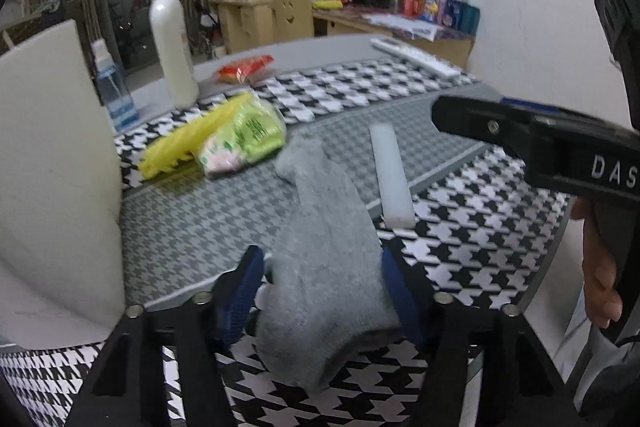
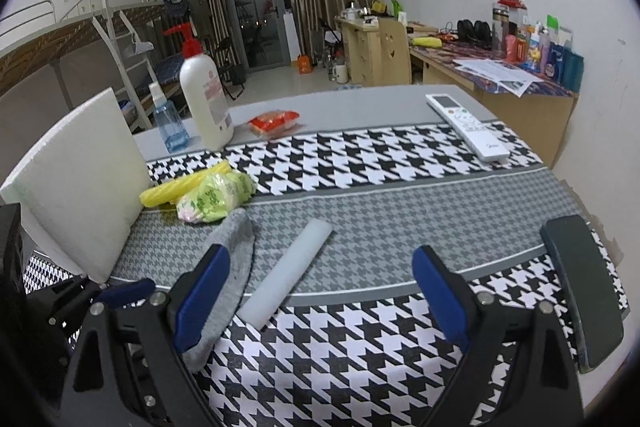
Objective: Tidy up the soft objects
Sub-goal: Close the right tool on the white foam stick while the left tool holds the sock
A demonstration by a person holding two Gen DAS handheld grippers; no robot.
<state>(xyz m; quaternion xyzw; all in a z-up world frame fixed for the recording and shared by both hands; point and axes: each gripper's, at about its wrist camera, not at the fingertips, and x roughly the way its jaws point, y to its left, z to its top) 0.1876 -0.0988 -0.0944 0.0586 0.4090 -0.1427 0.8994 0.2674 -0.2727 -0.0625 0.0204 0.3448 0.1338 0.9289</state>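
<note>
1. The left gripper has its blue-padded fingers on either side of a soft grey knitted sock. The pads sit against the fabric's edges, so it reads as a grip on the sock, though blur makes the contact hard to confirm.
2. The right gripper stands wide open with nothing between its blue pads, hovering over the near part of the black-and-white houndstooth tablecloth.
3. The sock lies on the cloth with its long axis running from the near edge away toward the far left. Its near end is between the left fingers, and its far end comes close to a green and pink plastic packet.
4. A yellow ribbed foam piece lies just left of that packet. A white foam cylinder lies just right of the sock, angled far-right, and points into the open gap of the right gripper.
5. A large white foam block stands at the far left.
6. Judged from this, the left hand is the nearer one for the sock. The right hand is better placed for the white cylinder.
</note>
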